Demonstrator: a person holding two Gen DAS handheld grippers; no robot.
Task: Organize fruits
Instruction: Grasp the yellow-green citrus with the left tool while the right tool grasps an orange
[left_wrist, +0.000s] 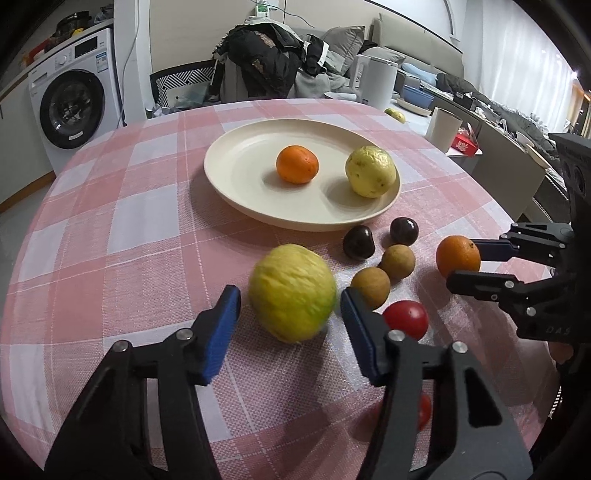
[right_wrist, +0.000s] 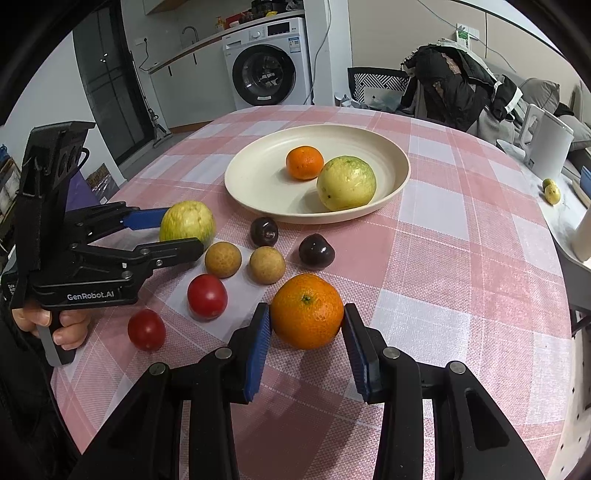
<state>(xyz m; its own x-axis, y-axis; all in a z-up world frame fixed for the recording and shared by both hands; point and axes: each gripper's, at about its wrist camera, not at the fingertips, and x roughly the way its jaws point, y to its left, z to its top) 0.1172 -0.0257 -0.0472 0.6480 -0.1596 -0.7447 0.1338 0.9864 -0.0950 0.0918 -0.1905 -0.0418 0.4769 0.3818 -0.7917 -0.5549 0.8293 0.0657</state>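
Observation:
A yellow-green guava (left_wrist: 291, 293) lies blurred on the cloth between the blue pads of my left gripper (left_wrist: 290, 295), with a thin gap on each side; the gripper is open around it. My right gripper (right_wrist: 306, 314) is shut on an orange (right_wrist: 307, 312) that rests on the table. A cream plate (left_wrist: 229, 173) behind them holds a small orange (left_wrist: 297, 164) and a second guava (left_wrist: 370, 171). Between plate and grippers lie two dark round fruits (left_wrist: 358, 242), two brown ones (left_wrist: 398, 261) and two red tomatoes (left_wrist: 406, 319). From the right wrist view the left gripper (right_wrist: 183, 229) flanks the guava (right_wrist: 187, 221).
The round table wears a pink checked cloth (left_wrist: 122, 229). A white kettle (left_wrist: 376, 79) and a white cup (left_wrist: 443, 129) stand on a counter beyond the far right edge. A clothes-draped chair (left_wrist: 258, 55) is behind the table, a washing machine (left_wrist: 74, 96) at far left.

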